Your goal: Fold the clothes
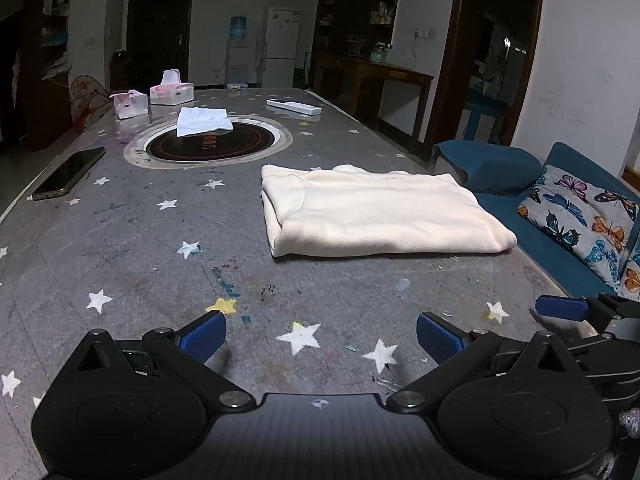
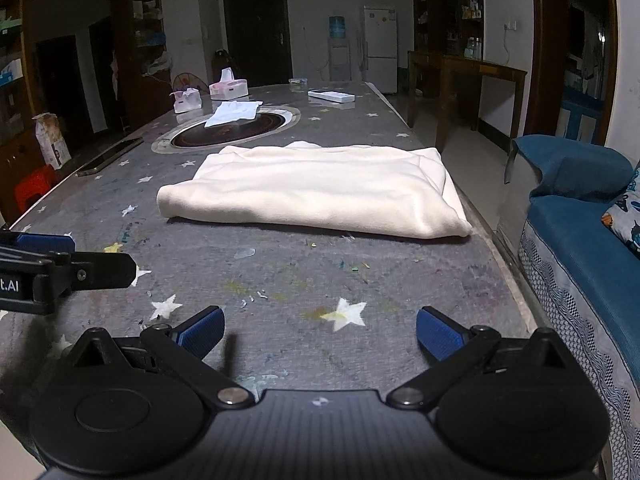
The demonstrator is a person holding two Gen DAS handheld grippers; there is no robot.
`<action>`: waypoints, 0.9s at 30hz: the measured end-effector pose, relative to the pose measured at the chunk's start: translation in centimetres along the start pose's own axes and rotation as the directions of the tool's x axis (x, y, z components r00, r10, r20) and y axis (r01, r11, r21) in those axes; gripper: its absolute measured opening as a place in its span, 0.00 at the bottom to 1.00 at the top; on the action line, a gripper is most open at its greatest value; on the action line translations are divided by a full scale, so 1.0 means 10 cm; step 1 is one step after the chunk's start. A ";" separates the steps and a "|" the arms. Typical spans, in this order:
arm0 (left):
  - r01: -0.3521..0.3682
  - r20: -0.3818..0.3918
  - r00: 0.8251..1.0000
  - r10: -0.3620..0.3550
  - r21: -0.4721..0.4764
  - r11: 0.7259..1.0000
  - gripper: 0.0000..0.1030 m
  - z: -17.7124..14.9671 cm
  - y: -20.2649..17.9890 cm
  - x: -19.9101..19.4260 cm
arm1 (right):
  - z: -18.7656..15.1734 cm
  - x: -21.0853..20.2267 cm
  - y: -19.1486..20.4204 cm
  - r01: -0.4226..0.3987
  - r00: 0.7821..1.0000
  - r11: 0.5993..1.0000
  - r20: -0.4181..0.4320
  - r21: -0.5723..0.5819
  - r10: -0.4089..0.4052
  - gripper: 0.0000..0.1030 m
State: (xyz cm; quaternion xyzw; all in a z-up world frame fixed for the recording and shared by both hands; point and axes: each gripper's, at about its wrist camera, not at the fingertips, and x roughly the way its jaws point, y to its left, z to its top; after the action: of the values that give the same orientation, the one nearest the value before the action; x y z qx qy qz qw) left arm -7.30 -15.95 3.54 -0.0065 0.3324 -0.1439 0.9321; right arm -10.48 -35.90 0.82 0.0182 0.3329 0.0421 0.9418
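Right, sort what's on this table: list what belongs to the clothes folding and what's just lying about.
Belongs to the job:
- folded cream garment
- left gripper, open, empty
- right gripper, open, empty

Just lying about:
- phone
- two tissue boxes
- white cloth on the round inset
- remote control

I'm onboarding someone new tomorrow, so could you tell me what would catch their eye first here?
Most striking is the cream garment, folded into a thick rectangle near the right edge of the star-patterned table. Both grippers, left and right, hover open and empty before it. Farther back, a small white cloth lies on the round inset hotplate.
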 end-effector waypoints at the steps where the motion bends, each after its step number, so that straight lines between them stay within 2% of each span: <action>1: 0.000 0.000 1.000 0.000 0.001 1.000 1.00 0.00 -0.01 0.00 | 0.00 0.00 0.00 0.000 1.000 1.000 0.000 0.001 0.000 1.00; 27: 0.005 -0.019 1.000 -0.005 0.020 1.000 1.00 -0.05 -0.11 0.05 | -0.04 0.01 0.01 -0.013 1.000 1.000 -0.003 0.017 0.013 1.00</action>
State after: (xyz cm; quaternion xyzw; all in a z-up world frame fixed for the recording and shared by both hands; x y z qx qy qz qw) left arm -7.54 -17.12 3.02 0.0033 0.3397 -0.1497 0.9286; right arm -10.61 -35.74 0.46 0.0284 0.3346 0.0455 0.9408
